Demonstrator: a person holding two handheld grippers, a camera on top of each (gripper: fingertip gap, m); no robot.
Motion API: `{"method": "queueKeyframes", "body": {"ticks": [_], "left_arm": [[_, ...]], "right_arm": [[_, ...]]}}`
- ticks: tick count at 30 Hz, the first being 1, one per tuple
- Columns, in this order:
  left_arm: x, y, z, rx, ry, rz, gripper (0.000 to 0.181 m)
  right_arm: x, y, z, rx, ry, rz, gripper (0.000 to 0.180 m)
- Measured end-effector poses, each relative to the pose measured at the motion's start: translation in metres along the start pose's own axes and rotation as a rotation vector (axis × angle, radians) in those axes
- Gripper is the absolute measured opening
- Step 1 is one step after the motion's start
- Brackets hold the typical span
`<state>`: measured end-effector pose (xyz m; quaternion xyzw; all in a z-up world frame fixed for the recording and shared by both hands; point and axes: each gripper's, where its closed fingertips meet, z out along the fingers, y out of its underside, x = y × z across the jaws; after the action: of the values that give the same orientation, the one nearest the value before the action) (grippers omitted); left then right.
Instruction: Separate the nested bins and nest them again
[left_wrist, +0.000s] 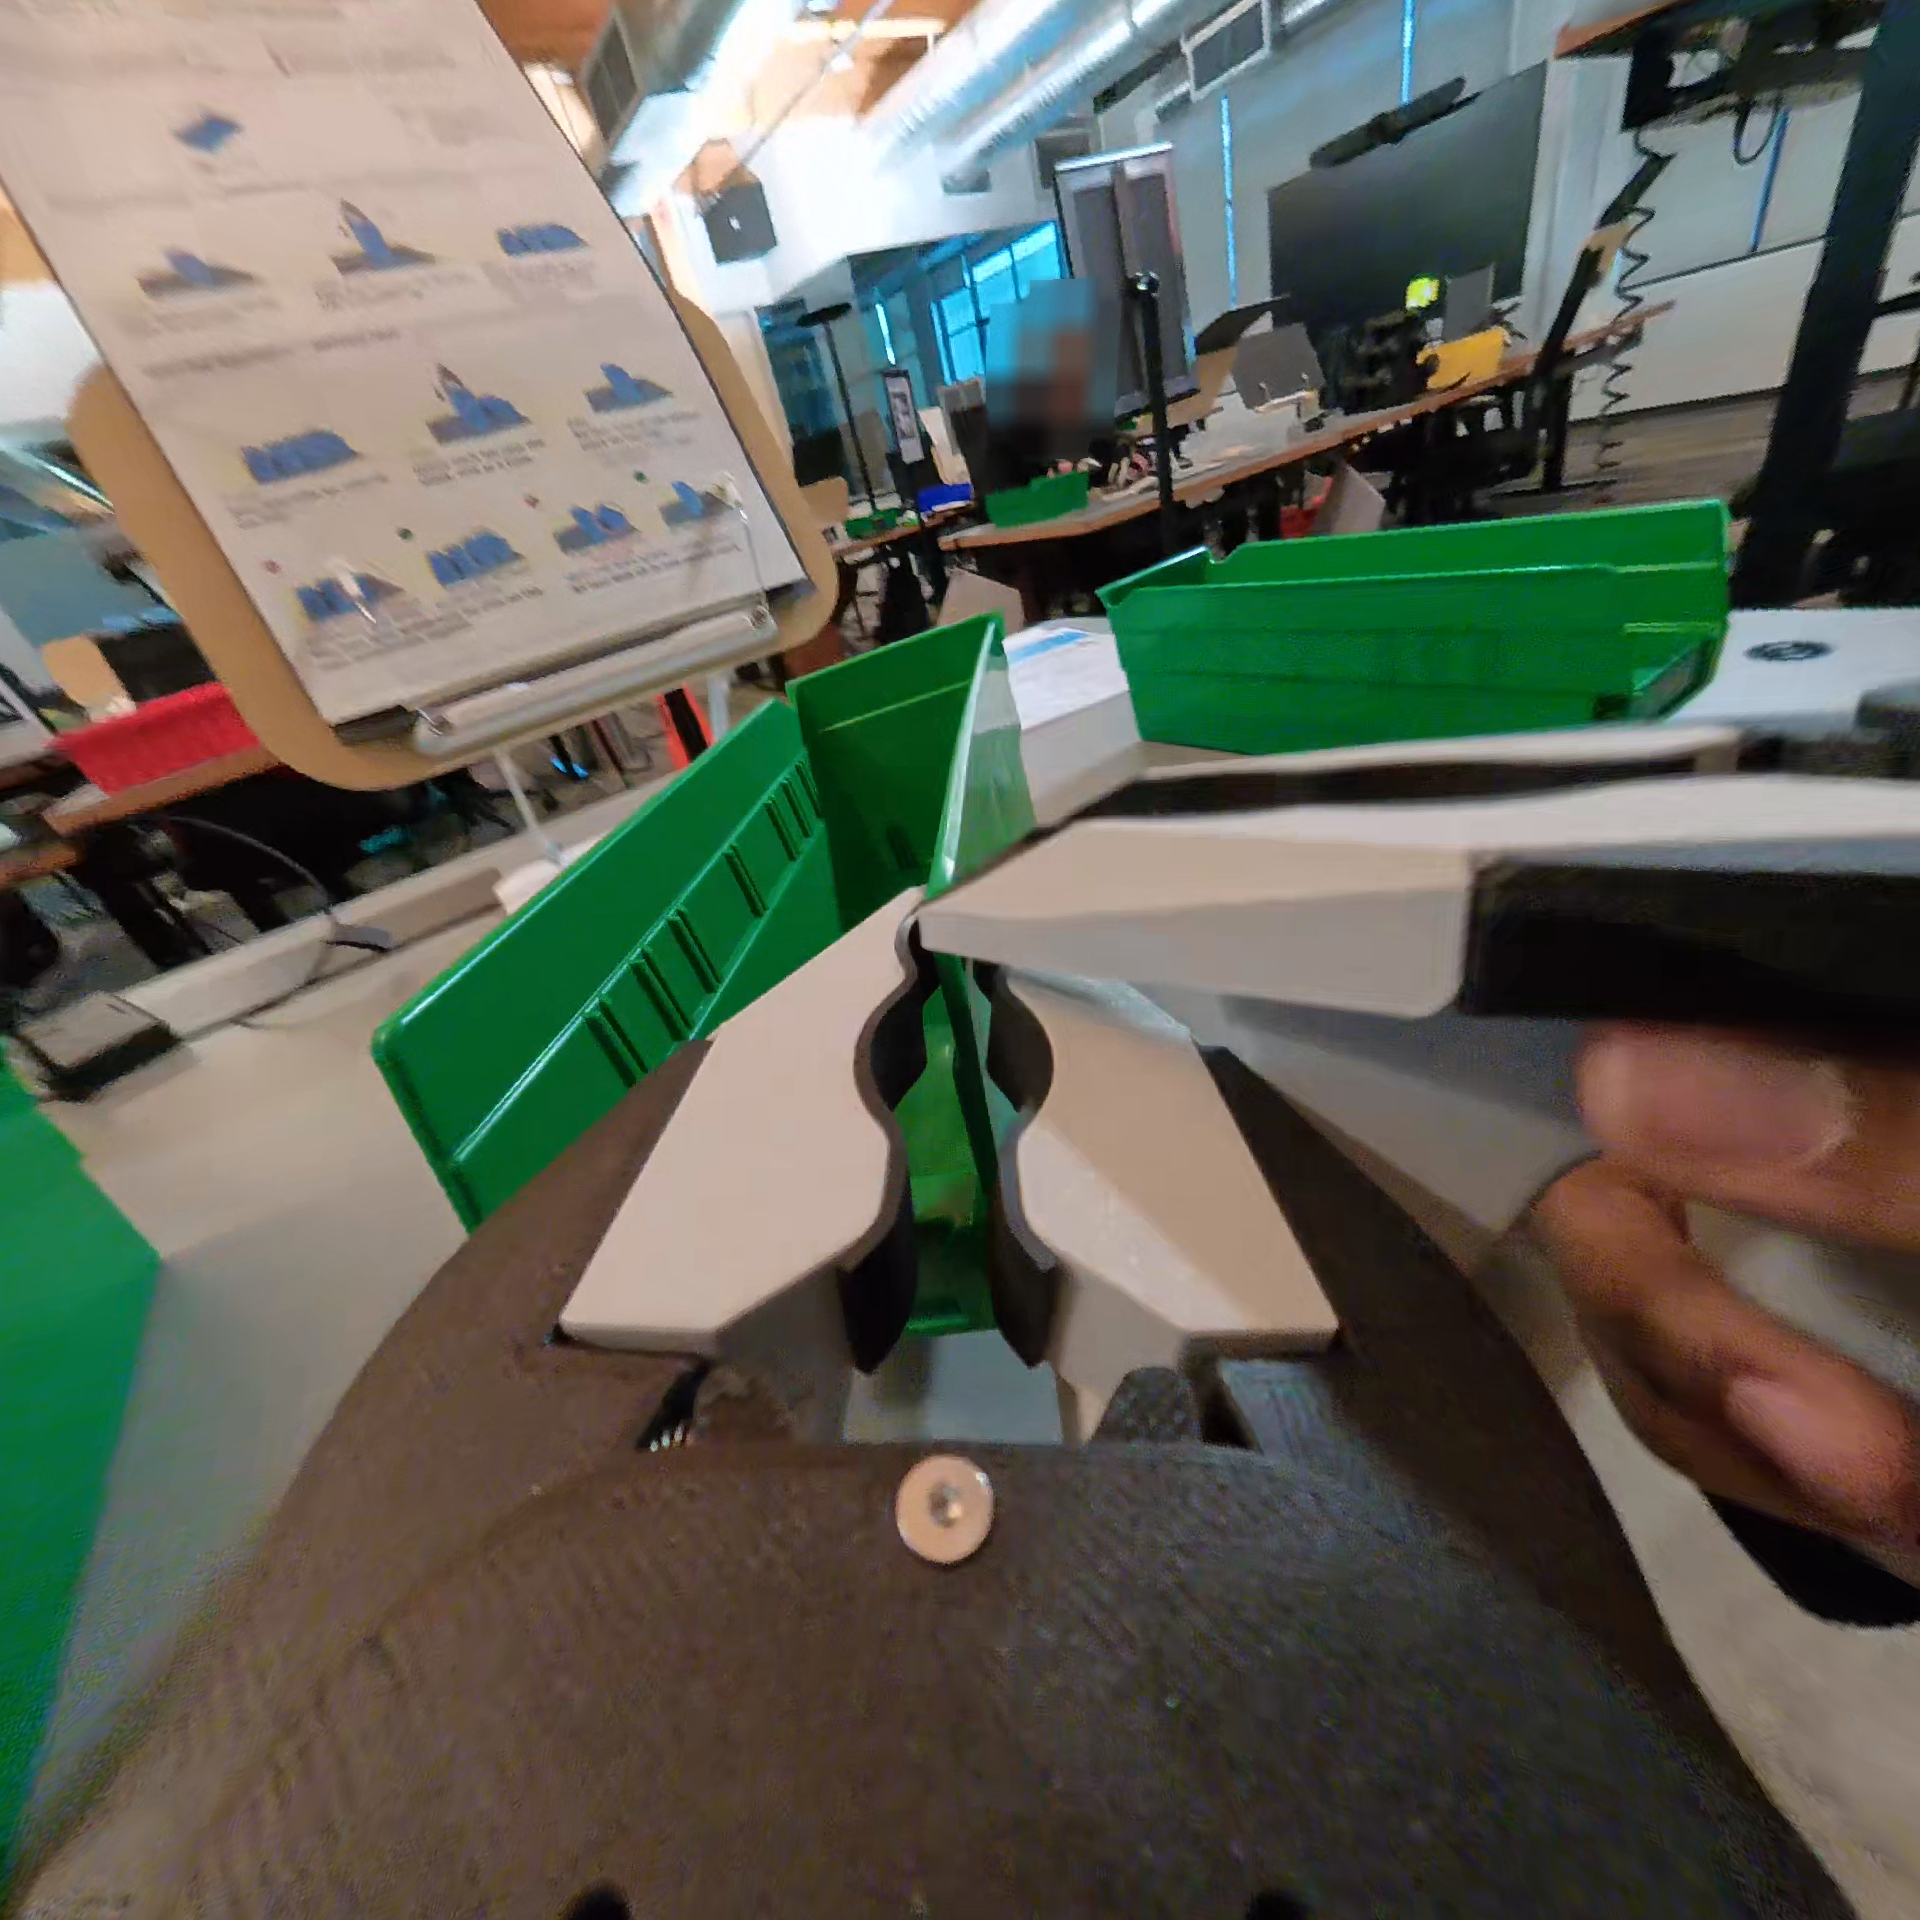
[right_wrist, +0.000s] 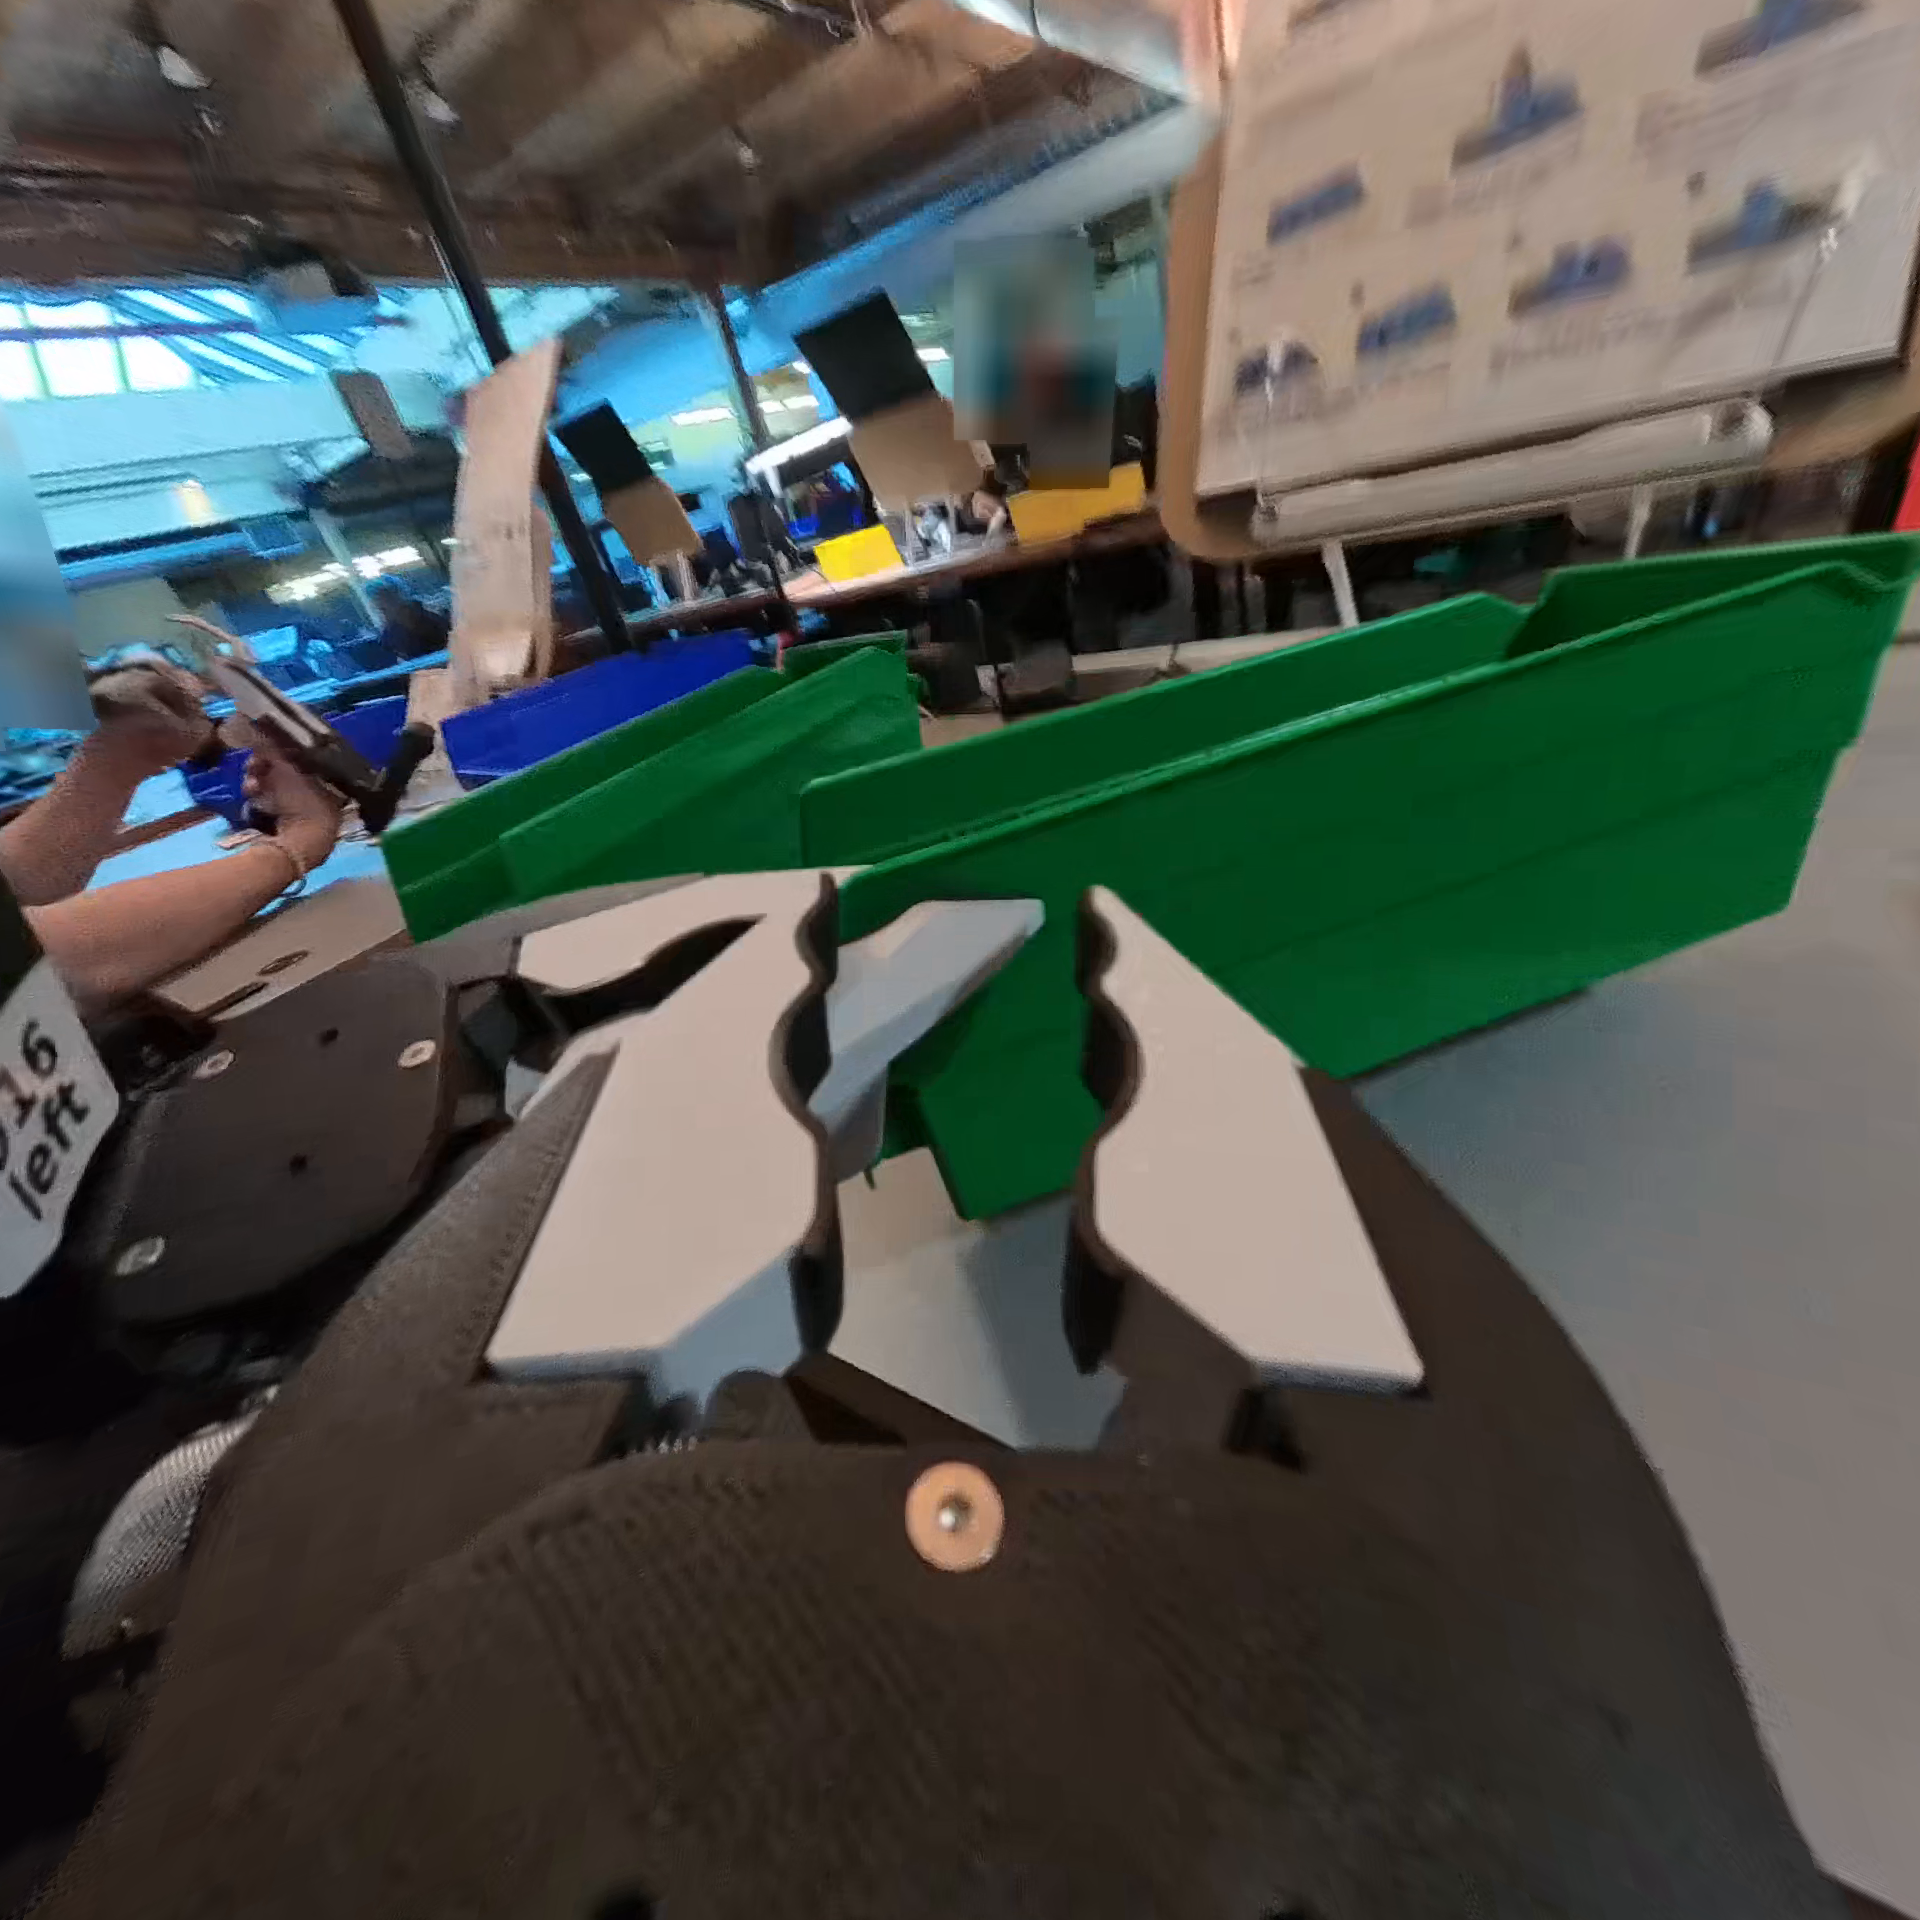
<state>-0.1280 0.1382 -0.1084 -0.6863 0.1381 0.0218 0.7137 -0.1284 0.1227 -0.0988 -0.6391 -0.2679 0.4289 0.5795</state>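
Note:
My left gripper (left_wrist: 956, 966) is shut on the thin side wall of a green bin (left_wrist: 644, 935), which it holds tilted above the grey table. In the right wrist view this bin (right_wrist: 1403, 862) stretches away to the right. My right gripper (right_wrist: 956, 935) is open; the bin's near end and a left fingertip (right_wrist: 914, 987) sit between its jaws. It reaches in from the right in the left wrist view (left_wrist: 987, 868), meeting the left fingers at the same wall. The left gripper's body (right_wrist: 260, 1143) shows at the left.
A second green bin (left_wrist: 1403, 644) rests at the back right and looks doubled. Another green bin (right_wrist: 644, 779) lies behind the held one. A green shape (left_wrist: 42, 1351) is at the left edge. An instruction board (left_wrist: 395, 364) stands behind. A hand (left_wrist: 1714, 1247) holds the right gripper.

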Motion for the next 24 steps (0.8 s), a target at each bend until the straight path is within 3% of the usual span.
{"method": "queueKeyframes", "body": {"ticks": [3, 9, 14, 15, 16, 18, 20, 22, 24], "left_arm": [[0.009, 0.012, 0.009, -0.035, 0.051, -0.114, 0.0], [0.034, 0.018, 0.016, -0.051, 0.151, -0.17, 0.0], [0.043, 0.007, 0.0, -0.058, 0.281, -0.166, 0.009], [0.04, 0.0, -0.003, -0.032, 0.28, -0.179, 0.021], [0.028, -0.005, -0.003, -0.013, 0.23, -0.191, 0.048], [0.015, -0.018, -0.01, 0.065, 0.233, -0.227, 0.053], [-0.021, -0.021, -0.014, 0.117, 0.106, -0.28, 0.056], [-0.063, -0.011, -0.016, 0.118, -0.049, -0.34, 0.057], [-0.084, 0.011, -0.011, 0.039, -0.099, -0.371, 0.059]], "right_arm": [[0.012, 0.008, 0.0, -0.031, 0.023, 0.039, 0.049], [0.035, 0.013, -0.006, -0.071, 0.055, 0.081, 0.053], [0.04, 0.008, -0.014, -0.083, -0.001, 0.002, 0.085], [0.041, 0.003, -0.016, -0.067, -0.006, 0.025, 0.083], [0.043, -0.003, -0.019, -0.038, -0.001, 0.062, 0.078], [0.05, -0.009, -0.023, -0.003, 0.011, 0.117, 0.075], [0.051, -0.005, -0.023, -0.026, 0.024, 0.11, 0.071], [0.043, 0.015, -0.019, -0.108, 0.053, 0.076, 0.066], [0.022, 0.039, -0.011, -0.202, 0.042, -0.004, 0.075]]}}
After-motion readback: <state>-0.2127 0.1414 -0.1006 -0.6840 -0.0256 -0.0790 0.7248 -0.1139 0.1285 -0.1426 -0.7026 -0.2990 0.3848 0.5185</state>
